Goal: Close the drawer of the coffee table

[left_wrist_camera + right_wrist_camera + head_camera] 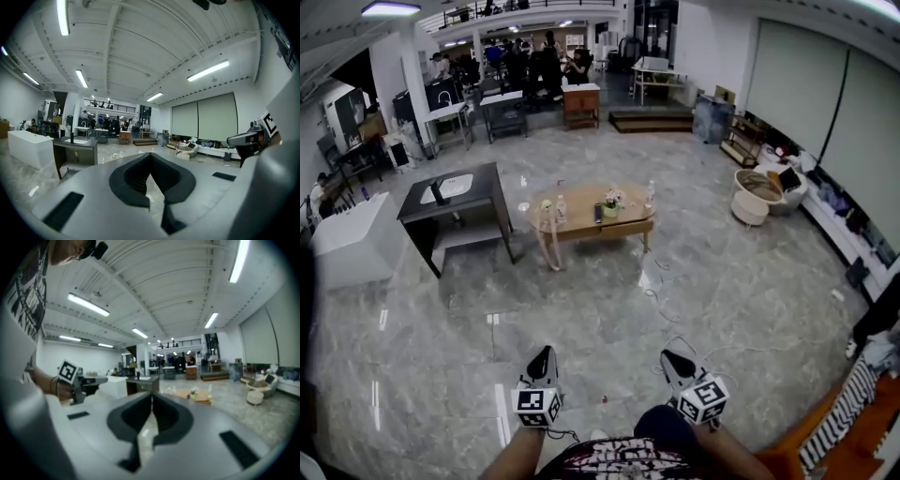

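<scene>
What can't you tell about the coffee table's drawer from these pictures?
Drawer, head view: the coffee table is too far and small; open or shut, I cannot tell.
Right gripper view: the right hand-held gripper covers the table's lower part.
The items on top: too small to name.

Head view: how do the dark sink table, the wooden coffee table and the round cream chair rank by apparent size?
Largest, too alike to rank: dark sink table and wooden coffee table.
Smallest: round cream chair.

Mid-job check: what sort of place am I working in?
Probably an open lab or showroom hall: polished stone floor, a wooden coffee table, a dark sink counter, desks with people at the back.
</scene>
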`<state>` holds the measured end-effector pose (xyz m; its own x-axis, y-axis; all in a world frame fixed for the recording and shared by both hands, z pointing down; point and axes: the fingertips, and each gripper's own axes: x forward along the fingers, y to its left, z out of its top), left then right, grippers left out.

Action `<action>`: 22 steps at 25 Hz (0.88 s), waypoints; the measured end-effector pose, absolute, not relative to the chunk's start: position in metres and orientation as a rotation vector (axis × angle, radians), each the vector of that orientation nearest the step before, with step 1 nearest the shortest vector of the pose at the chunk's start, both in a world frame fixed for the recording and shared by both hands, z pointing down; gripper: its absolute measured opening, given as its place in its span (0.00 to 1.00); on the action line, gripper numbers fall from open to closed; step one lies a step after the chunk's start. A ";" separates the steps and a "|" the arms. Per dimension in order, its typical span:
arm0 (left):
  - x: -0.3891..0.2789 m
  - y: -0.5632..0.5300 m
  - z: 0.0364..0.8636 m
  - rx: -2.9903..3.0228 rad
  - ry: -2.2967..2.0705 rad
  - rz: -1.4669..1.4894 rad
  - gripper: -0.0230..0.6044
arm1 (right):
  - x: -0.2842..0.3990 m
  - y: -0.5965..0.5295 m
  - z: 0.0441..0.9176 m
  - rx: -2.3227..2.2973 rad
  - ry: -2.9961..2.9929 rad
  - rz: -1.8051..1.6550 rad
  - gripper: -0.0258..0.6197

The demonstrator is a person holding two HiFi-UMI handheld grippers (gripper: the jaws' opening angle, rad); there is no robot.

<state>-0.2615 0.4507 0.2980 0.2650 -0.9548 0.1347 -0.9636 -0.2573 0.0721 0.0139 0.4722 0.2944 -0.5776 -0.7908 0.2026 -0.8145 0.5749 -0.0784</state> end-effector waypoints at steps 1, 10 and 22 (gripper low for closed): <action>-0.260 0.448 0.302 2.385 -1.813 0.104 0.07 | 0.015 0.471 0.295 1.370 -2.649 0.242 0.09; -0.282 0.437 0.311 2.303 -1.835 0.017 0.07 | -0.001 0.447 0.280 1.330 -2.643 0.198 0.09; -0.306 0.463 0.346 2.221 -1.840 0.138 0.07 | -0.014 0.435 0.325 1.282 -2.627 0.376 0.09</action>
